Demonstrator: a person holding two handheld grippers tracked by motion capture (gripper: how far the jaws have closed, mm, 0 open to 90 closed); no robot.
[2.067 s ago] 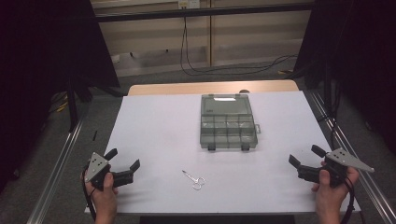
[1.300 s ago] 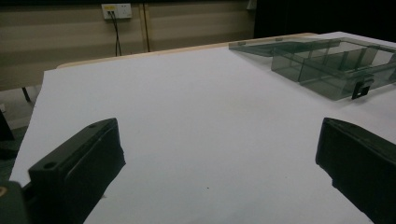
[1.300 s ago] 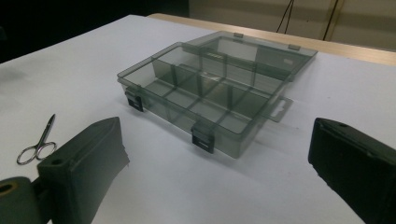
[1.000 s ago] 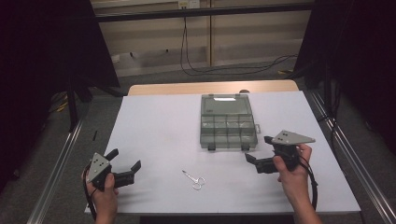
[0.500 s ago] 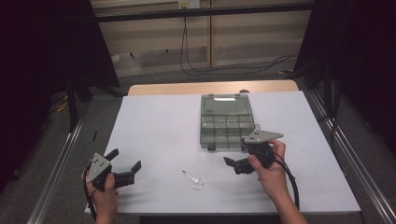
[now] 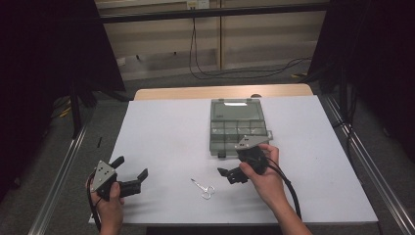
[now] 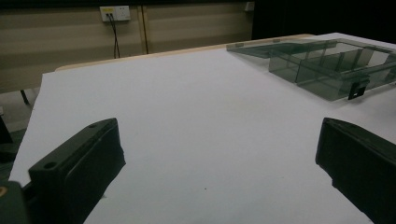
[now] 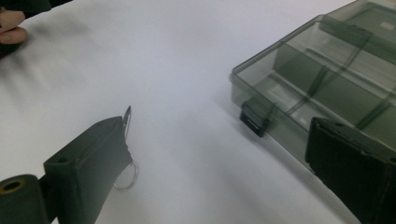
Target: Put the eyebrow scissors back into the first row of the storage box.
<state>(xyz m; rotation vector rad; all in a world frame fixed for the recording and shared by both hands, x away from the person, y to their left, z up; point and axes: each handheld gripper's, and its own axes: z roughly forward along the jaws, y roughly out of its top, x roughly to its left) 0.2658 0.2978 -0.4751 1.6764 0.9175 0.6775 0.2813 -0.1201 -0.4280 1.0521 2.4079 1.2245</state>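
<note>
Small silver scissors [image 6: 203, 188] lie flat on the white table [image 6: 166, 132], near its front edge. A clear grey compartment box [image 6: 238, 126] sits closed behind them. My right gripper [image 6: 229, 170] hovers open just right of the scissors, in front of the box. In the right gripper view the scissors [image 8: 127, 116] are partly hidden behind one jaw, and the box [image 8: 327, 79] with its latch lies to the right. My right gripper [image 8: 217, 135] holds nothing. At the front left my left gripper [image 6: 132, 167] stands open and empty, wide apart in its own view [image 7: 219, 135], with the box [image 7: 327, 65] far off.
Metal rails [image 6: 58, 171] run along both sides of the table. Dark curtains flank the scene. A cable [image 6: 288, 188] trails from my right gripper over the forearm. The person's other hand [image 8: 9, 28] is visible at the top left of the right gripper view.
My right gripper has swung from the table's right edge leftward to the front of the box, close to the scissors. The left gripper has stayed put.
</note>
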